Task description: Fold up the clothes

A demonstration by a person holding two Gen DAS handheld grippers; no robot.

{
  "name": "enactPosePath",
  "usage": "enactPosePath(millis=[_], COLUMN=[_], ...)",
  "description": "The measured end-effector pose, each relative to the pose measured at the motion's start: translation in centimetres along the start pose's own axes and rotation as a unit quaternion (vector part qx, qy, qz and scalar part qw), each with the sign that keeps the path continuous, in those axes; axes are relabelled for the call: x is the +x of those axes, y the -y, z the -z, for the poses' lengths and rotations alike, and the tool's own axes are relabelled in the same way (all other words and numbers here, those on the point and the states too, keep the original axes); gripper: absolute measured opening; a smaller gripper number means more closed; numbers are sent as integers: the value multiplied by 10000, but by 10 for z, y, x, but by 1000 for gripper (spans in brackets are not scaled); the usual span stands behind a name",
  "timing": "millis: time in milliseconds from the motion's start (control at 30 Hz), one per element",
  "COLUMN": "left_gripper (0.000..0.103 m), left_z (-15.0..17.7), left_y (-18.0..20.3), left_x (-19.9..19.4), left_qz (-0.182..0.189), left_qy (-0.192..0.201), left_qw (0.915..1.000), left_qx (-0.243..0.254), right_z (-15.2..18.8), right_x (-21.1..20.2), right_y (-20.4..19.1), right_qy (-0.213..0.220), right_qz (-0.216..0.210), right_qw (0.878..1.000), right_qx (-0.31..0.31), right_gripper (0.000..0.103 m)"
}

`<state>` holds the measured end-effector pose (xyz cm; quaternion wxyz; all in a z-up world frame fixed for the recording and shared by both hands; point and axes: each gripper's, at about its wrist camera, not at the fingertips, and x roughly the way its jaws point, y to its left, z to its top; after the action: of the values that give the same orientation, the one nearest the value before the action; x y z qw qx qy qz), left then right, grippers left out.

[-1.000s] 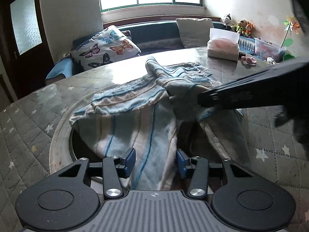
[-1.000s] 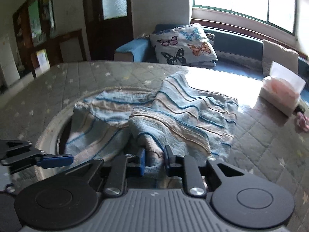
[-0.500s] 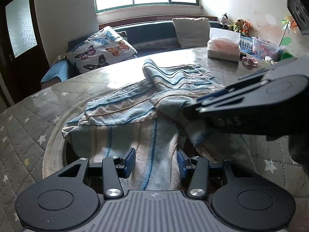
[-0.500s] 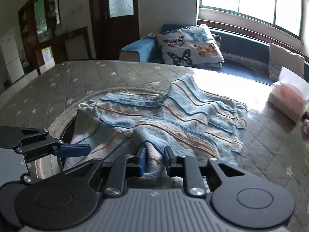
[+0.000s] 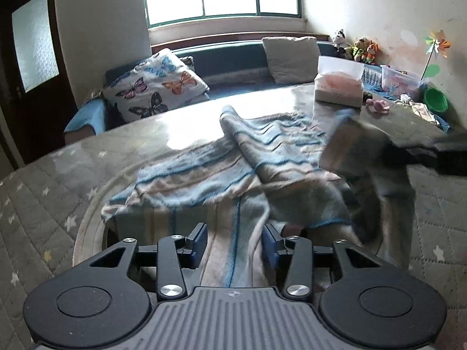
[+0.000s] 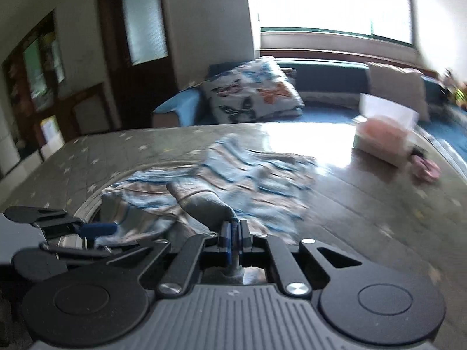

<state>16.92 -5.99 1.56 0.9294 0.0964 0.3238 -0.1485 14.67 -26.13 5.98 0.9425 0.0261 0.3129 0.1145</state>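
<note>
While our right gripper (image 6: 234, 234) pinches the striped garment (image 5: 204, 175) and our left gripper (image 5: 235, 243) gapes over fabric, we should carry that edge smoothly toward twelve o'clock.

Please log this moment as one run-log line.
task: fold clothes | left gripper: open, astride blue-and-beige striped knit garment | right gripper: shut on garment fold, lifted | surface: grey star-quilted table

Your blue-and-beige striped garment (image 5: 221, 175) lies crumpled on the table, one corner lifted up at the right.
</note>
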Motion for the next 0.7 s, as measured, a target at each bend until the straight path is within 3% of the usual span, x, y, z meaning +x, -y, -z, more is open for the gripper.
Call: enactPosePath(millis=[67,200,433,467,500,600,700], left_gripper=[51,52,51,44,29,9,7], left_z=[-6,-20,-34,-34,-33,-30,-29], left_y=[3,6,-3,-4,-5,-13,-25], left_x=[3,19,57,60,63,63,51], left_qz=[10,-9,109,123,137,146,39], left_qy=[37,100,-165,-205,-245,-295,-192], left_qw=[10000,9999,9997,9996,9995,9988,9979], left_qx=[34,99,-154,-156,-158,-355,-612], right_z=[11,35,61,61,60,57,58], right_x=[-9,-21,-24,-24,-24,-19,-12], right_y=[15,43,62,63,65,71,73], right_qy=[-22,-207,-464,-450,-434,-400,-401], right_qz=[142,351,323,296,250,127,70], right_qw=[9997,9971,9928,9925,9921,9900,9881], right_qx=[195,649,1058,1099,1154,1349,1485], right_gripper=[4,4,5,7,10,18,23])
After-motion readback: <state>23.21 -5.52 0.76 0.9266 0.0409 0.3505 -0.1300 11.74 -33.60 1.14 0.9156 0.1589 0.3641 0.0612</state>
